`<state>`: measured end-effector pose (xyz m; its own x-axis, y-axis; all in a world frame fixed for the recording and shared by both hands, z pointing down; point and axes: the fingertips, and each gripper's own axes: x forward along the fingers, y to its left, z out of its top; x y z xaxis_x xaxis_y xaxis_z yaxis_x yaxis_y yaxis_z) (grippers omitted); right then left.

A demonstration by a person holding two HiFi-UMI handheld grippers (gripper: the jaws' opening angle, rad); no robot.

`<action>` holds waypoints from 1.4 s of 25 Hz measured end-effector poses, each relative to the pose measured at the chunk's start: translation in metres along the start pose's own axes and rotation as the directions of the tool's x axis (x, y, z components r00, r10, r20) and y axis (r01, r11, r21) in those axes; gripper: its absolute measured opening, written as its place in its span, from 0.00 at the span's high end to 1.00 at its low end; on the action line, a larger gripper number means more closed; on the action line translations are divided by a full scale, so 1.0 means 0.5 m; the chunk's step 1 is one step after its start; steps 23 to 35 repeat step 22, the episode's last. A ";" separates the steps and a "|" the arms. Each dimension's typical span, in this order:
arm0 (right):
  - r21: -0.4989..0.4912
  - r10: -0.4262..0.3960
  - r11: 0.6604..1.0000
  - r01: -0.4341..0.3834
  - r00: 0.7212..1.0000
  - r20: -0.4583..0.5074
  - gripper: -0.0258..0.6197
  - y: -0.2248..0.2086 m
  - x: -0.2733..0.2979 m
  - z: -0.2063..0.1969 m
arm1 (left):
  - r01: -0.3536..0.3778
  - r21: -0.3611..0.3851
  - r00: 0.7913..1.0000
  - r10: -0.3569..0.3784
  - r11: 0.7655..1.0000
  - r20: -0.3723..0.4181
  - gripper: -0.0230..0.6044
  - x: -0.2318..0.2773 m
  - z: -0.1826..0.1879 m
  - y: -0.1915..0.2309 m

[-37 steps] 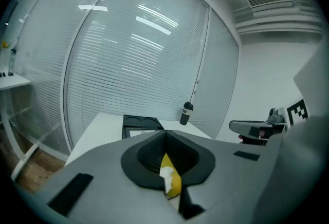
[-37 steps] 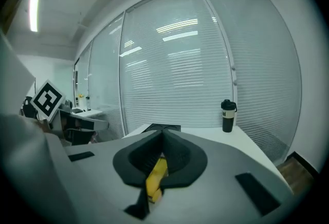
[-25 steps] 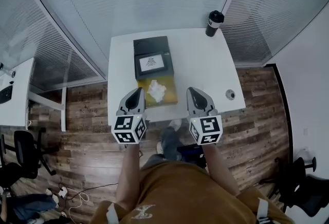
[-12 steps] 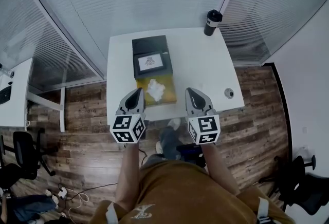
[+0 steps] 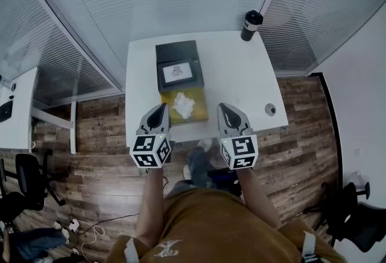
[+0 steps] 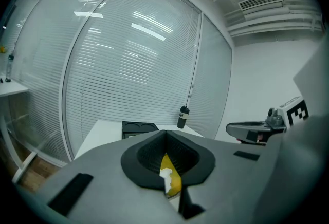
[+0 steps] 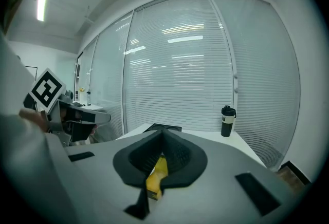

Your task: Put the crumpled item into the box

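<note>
No change: left gripper, right gripper clenched empty at table near edge; crumpled paper in yellow box, likely done.

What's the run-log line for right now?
left gripper: shut, empty | right gripper: shut, empty | crumpled item: lying on yellow box

Mustard-brown shirt — grey jaws, black-and-white marker cubes
</note>
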<state>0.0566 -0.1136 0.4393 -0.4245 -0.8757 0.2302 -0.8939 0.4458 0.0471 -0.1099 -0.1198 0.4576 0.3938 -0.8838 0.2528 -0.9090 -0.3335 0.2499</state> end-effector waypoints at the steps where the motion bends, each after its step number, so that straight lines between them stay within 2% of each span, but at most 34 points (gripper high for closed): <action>1: -0.001 -0.001 1.000 0.001 1.000 -0.001 0.94 0.000 0.002 0.000 | -0.001 0.004 1.000 0.001 1.000 -0.005 0.93 0.003 -0.002 0.001; 5: -0.004 -0.002 1.000 0.002 1.000 -0.008 0.94 -0.001 0.008 -0.001 | 0.005 0.047 1.000 -0.004 0.999 -0.029 0.93 0.013 -0.010 -0.009; 14: -0.010 0.005 1.000 -0.005 1.000 -0.024 0.94 0.005 0.015 -0.009 | 0.031 0.085 0.999 -0.027 0.996 -0.045 0.93 0.027 -0.014 -0.028; 18: -0.011 0.000 1.000 0.000 1.000 -0.024 0.94 0.002 0.013 -0.009 | 0.014 0.099 0.998 -0.007 0.995 -0.069 0.93 0.028 -0.022 -0.019; 22: -0.011 -0.002 1.000 0.001 1.000 -0.027 0.94 0.003 0.018 -0.011 | -0.007 0.100 0.997 0.015 0.995 -0.081 0.93 0.030 -0.028 -0.002; 35: -0.011 -0.002 1.000 0.001 1.000 -0.027 0.94 0.003 0.018 -0.011 | -0.007 0.100 0.997 0.015 0.995 -0.081 0.93 0.030 -0.028 -0.002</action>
